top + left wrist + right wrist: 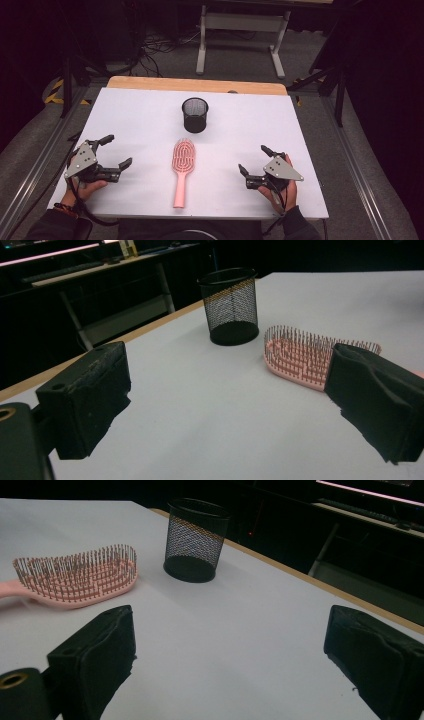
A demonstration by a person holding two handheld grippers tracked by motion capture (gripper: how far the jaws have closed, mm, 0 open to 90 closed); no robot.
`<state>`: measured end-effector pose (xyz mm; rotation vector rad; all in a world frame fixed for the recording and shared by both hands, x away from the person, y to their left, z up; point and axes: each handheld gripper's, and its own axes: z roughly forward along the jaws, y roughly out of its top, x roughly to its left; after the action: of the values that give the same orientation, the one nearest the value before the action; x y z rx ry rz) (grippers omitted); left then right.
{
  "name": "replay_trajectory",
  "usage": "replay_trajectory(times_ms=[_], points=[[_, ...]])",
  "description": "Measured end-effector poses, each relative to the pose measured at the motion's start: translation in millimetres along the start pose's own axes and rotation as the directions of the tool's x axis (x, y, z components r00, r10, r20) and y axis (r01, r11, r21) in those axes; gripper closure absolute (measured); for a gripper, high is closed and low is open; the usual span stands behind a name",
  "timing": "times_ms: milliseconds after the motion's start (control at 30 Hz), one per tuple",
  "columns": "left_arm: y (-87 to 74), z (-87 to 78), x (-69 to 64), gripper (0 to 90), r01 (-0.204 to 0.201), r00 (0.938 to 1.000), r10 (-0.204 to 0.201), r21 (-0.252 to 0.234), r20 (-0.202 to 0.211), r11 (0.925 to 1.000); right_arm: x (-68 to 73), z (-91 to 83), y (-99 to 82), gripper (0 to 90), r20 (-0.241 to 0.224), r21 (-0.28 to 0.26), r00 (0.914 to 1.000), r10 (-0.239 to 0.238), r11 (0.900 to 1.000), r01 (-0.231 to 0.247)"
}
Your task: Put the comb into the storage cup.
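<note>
White tabletop [150, 115] with a wooden edge [195, 84] at the far side, and a metal-legged bench [242, 35] behind it on grey floor.

no readable text, labels, brands or numbers anywhere; pink plastic hairbrush [183, 165], black wire-mesh cup [195, 114] and white tabletop [140, 125] all unmarked.

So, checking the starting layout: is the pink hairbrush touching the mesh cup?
Apart. The high view shows bare white table between the pink hairbrush and the mesh cup beyond its bristle end.
</note>
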<state>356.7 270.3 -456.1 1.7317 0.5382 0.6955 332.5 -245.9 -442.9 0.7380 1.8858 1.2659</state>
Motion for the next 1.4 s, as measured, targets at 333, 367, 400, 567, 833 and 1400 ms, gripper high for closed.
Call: replay_trajectory(times_ms=[333, 367, 400, 567, 833, 1400], points=[[-5.3, 3.9, 3.0, 5.0, 0.031, 0.9981, -0.032, 0.022, 0.053, 0.9993, 3.5, 8.7, -0.4, 7.1, -0.034, 0.023, 0.9993, 0.014, 0.9996, -0.014], [-5.3, 3.9, 3.0, 5.0, 0.031, 0.9981, -0.032, 0.022, 0.053, 0.9993, 3.9, 9.0, -0.1, 7.4, -0.037, 0.022, 0.9992, 0.016, 0.9996, -0.015], [-6.0, 4.1, 3.0, 5.0, 0.038, 0.9973, -0.040, 0.026, 0.062, 0.9989, 3.9, 9.0, -0.1, 7.4, -0.037, 0.022, 0.9992, 0.016, 0.9996, -0.015], [-4.9, 3.6, 1.6, 4.9, 0.025, 0.9976, -0.026, 0.013, 0.064, 0.9996, 8.9, 10.0, 2.8, 8.8, -0.078, 0.015, 0.9967, 0.022, 0.9997, -0.021], [-5.7, 5.5, -0.2, 5.5, 0.019, 0.9982, -0.020, 0.027, 0.057, 0.9995, 24.8, 15.9, 15.0, 34.5, -0.177, -0.002, 0.9841, 0.013, 0.9999, -0.014], [-6.5, 3.7, 1.6, 4.9, 0.012, 0.9982, -0.014, 0.027, 0.059, 0.9996, 50.2, 28.4, 29.5, 86.3, -0.346, 0.037, 0.9382, 0.020, 0.9993, -0.008]])
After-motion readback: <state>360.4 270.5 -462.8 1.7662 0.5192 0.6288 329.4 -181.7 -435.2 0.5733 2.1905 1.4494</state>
